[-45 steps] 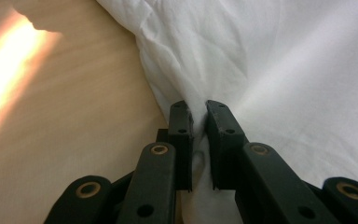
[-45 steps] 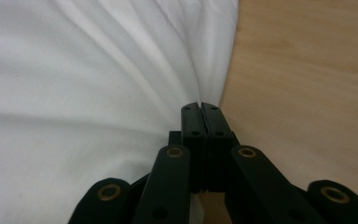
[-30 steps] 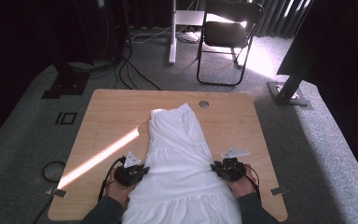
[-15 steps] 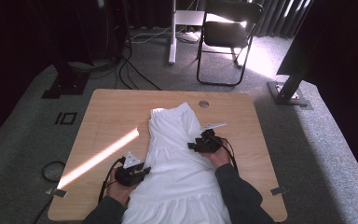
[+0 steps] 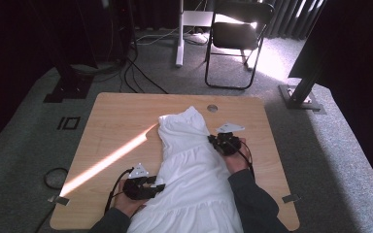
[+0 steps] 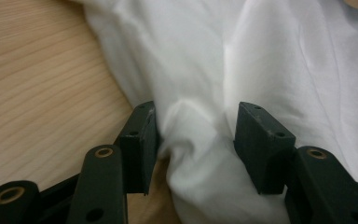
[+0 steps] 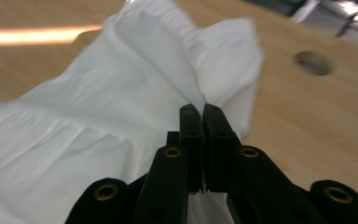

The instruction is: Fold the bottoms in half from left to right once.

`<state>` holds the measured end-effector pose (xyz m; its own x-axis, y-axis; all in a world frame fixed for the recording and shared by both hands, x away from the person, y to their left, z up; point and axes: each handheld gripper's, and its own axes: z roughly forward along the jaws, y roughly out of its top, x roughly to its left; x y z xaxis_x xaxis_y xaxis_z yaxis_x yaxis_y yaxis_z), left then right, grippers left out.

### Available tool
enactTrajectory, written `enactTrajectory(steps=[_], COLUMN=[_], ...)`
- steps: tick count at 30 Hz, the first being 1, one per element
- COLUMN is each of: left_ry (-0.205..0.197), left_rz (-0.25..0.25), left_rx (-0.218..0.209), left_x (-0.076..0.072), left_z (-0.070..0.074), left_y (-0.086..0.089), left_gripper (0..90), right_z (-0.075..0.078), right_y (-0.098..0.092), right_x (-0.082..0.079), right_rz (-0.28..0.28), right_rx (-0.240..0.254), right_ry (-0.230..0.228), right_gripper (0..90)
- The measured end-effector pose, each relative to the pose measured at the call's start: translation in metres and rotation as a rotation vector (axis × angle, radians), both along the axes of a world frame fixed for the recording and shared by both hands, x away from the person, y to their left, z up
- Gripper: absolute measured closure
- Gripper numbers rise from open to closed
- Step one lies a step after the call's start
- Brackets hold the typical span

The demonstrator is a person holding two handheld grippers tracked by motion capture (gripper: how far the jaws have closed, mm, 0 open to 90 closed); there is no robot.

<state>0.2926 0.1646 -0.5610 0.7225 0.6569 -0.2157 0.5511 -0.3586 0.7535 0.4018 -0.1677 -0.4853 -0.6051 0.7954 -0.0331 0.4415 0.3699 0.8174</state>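
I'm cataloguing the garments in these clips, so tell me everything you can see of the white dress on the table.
The white dress lies flat on the wooden table, narrow bodice toward the far edge, wide skirt spreading toward the person. It looks like thin, soft cotton, with a gathered seam between bodice and tiered skirt and a frilled top edge. The right claw is shut, pinching a fold at the bodice's edge. The left claw has just been opening; a bunched fold of the skirt's side sits between its jaws.

Dim room, sunlight streak across table (image 5: 107, 160), glare by chair (image 5: 238, 39), right gripper view blurred
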Motion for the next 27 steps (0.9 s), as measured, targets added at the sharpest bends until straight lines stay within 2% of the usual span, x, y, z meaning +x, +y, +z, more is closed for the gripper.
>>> enactTrajectory(steps=[1,2,3,6,9,11,12,16,18,20,23,24,27], left_ry=[-0.004,-0.001,-0.001,-0.003,-0.005,-0.023,-0.037,-0.075,-0.078,-0.091,-0.060,-0.035,-0.010], left_rz=[-0.006,-0.009,-0.009,-0.009,-0.018,0.007,0.019,0.082,0.090,0.097,0.100,0.097,0.104], left_rx=[0.005,0.002,0.002,0.006,0.009,0.042,0.040,-0.010,-0.005,0.014,-0.002,0.005,0.117], left_x=[0.000,0.001,0.001,0.001,0.001,0.002,0.003,0.020,0.035,0.052,0.076,0.082,0.092], left_z=[0.000,0.000,0.000,0.000,0.000,0.004,0.008,0.032,0.041,0.045,0.046,0.043,0.024], left_y=[-0.001,-0.001,-0.001,-0.002,-0.002,0.000,0.003,0.013,0.008,-0.003,-0.019,-0.026,-0.046], left_gripper=[51.0,51.8,52.6,53.2,52.4,50.6,50.3,46.0,41.0,40.1,37.7,36.6,37.6], right_z=[0.001,-0.003,-0.003,-0.044,-0.064,-0.066,-0.065,-0.066,-0.066,-0.066,-0.066,-0.066,-0.066], right_y=[-0.004,-0.009,-0.009,-0.024,-0.025,-0.023,-0.022,-0.022,-0.021,-0.020,-0.016,-0.014,-0.009], right_x=[0.001,0.004,0.004,0.025,0.030,0.031,0.031,0.031,0.030,0.029,0.026,0.025,0.020], right_rz=[-0.025,-0.046,-0.046,-0.093,-0.109,-0.118,-0.119,-0.116,-0.120,-0.120,-0.110,-0.109,-0.097], right_rx=[-0.018,-0.032,-0.032,-0.024,0.008,0.015,0.006,0.001,0.009,0.012,0.018,0.017,0.016], right_ry=[-0.016,-0.010,-0.010,0.132,0.194,0.201,0.200,0.207,0.211,0.215,0.219,0.218,0.218], right_gripper=[87.7,87.6,87.6,87.5,87.0,86.9,86.9,86.9,87.1,87.3,87.3,87.4,87.4])
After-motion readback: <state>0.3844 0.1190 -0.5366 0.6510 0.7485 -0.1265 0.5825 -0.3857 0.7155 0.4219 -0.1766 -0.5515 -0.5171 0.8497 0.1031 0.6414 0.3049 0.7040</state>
